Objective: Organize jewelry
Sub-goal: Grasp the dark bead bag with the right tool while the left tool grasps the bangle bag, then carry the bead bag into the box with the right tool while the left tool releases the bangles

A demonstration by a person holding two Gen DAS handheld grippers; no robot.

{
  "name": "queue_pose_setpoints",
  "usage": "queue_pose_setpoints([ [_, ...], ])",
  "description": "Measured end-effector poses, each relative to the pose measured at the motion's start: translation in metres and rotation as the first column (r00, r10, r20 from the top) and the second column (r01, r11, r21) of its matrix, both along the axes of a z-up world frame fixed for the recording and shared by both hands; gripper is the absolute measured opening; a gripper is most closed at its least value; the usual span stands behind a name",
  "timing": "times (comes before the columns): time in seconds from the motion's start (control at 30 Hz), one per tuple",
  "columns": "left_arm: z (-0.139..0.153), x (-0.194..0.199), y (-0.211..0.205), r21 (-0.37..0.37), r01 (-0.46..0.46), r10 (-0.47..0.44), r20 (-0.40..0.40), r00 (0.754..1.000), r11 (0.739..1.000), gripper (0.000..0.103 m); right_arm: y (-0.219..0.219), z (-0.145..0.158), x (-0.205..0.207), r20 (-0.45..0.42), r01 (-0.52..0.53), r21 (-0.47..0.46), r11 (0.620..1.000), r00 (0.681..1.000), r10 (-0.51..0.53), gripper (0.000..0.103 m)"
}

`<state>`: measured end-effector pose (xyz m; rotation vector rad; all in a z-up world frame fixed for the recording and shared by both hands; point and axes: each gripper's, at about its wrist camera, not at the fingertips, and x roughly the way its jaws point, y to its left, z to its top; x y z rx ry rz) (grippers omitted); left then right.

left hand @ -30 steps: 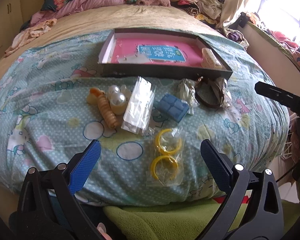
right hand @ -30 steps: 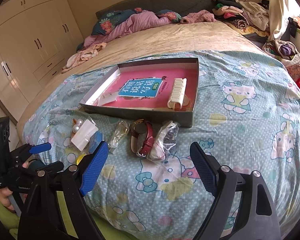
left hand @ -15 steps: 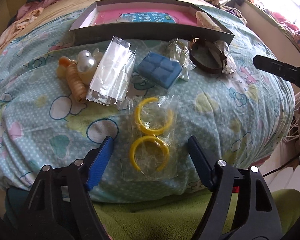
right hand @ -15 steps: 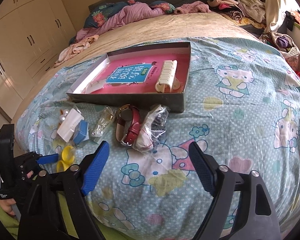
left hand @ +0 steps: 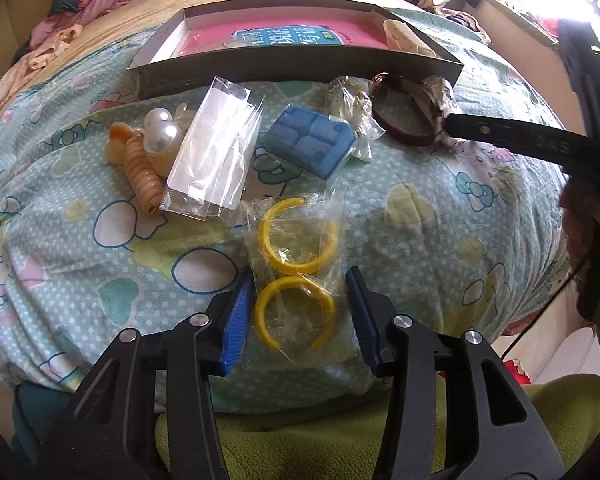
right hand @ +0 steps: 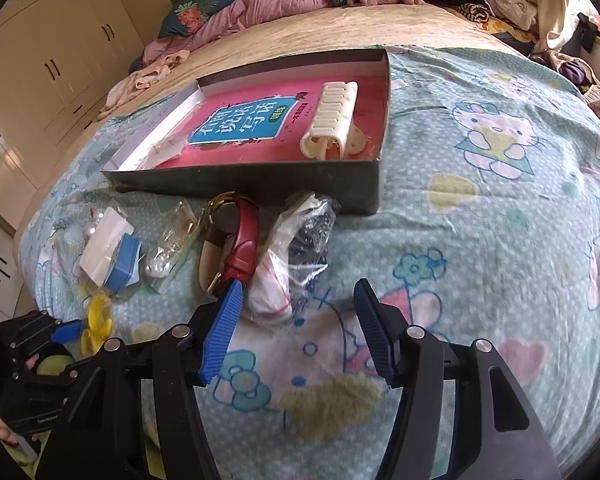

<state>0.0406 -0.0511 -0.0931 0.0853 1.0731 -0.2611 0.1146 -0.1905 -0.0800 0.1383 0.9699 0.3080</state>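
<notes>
The left gripper has been closing its jaws around a clear plastic bag of two yellow open rings, seemingly not yet pinching. The right gripper, also narrowing, holds nothing. Beyond, a grey shallow cardboard box holds a cream hair claw on the patterned bedspread.

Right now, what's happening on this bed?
A person is sorting jewelry into a shallow box. The left gripper has just been closing its jaws around a clear packet of yellow bangles, pads not yet pressing. The right gripper, also closing, straddles a crumpled plastic bag beside a red-strapped watch.
</notes>
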Motion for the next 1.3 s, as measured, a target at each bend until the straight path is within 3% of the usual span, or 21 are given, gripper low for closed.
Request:
queue_pose_setpoints([
  [0.23,0.006,-0.006,0.004,-0.038,0.004,-0.003,0.011,1.0,0.999,0.036,0.004,-0.008,0.017,-0.005,-0.013,0.001,1.0,1.0,0.013,0.054],
  [0.33,0.009,-0.009,0.006,-0.057,0.006,-0.005,0.013,1.0,0.998,0.036,0.008,-0.01,0.019,-0.004,-0.036,0.008,0.999,0.999,0.036,0.045],
  [0.37,0.011,-0.01,0.006,-0.064,0.006,-0.005,0.015,1.0,0.998,0.036,0.009,-0.01,0.019,-0.004,-0.052,0.018,0.998,0.999,0.052,0.036],
  [0.5,0.017,-0.012,0.007,-0.084,0.007,-0.005,0.026,1.0,0.996,0.036,0.012,-0.008,0.016,0.009,-0.072,0.016,0.997,0.997,0.072,0.032],
  [0.93,0.044,-0.012,0.02,-0.135,-0.028,0.039,0.086,0.996,0.99,0.036,-0.007,0.033,-0.015,0.083,-0.07,0.049,0.996,0.994,0.066,0.03],
  [1.3,0.075,-0.002,0.041,-0.167,-0.085,0.112,0.155,0.982,0.982,0.036,0.009,0.07,-0.023,0.171,-0.129,0.059,0.99,0.978,0.117,0.03],
])
